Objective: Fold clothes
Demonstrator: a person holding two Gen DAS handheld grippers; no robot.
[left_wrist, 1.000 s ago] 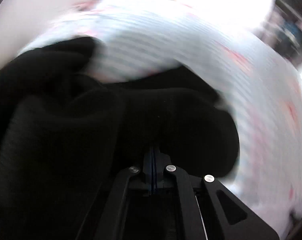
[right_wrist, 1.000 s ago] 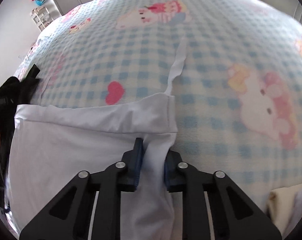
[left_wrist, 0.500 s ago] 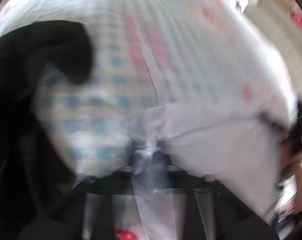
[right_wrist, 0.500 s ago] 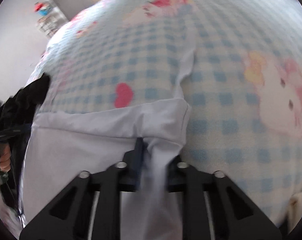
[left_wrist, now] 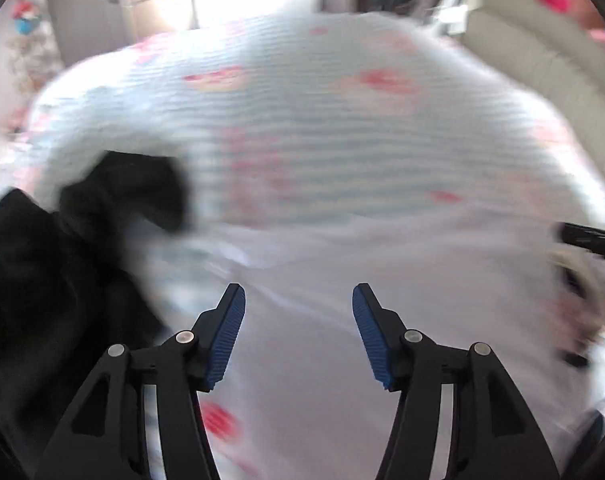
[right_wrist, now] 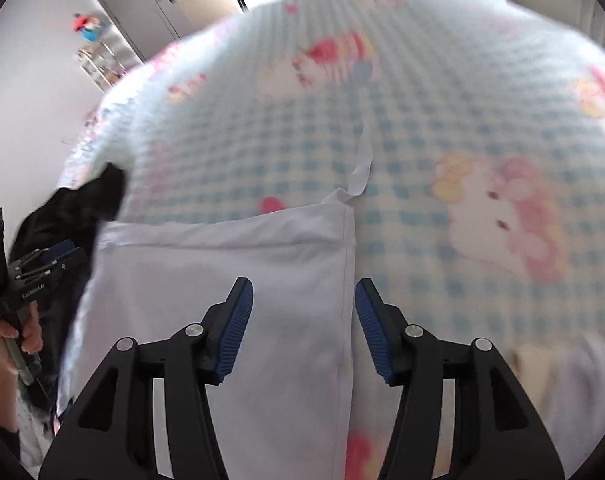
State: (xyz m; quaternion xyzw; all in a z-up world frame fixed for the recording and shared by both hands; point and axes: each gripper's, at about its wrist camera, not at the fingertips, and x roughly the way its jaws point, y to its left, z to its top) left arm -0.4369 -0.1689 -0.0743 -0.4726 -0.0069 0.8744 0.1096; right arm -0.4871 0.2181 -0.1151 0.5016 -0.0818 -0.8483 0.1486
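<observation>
White garment (right_wrist: 222, 280) spread flat on the bed (right_wrist: 422, 160), over a blue-checked cartoon blanket, 1 thin strap (right_wrist: 362, 160) trailing from its far corner. Right gripper (right_wrist: 302, 308) above the cloth's right seam, jaws wide apart, clamping nothing. Left gripper (left_wrist: 298, 312) likewise above the white fabric, jaws apart and empty. Black clothing (left_wrist: 62, 260) heaped just left of the garment. Left view blurred.

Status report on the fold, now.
Left tool open, holding nothing. Right tool open over white garment, which lies flat on checked bedspread. Black clothing heaped at garment's left edge.
</observation>
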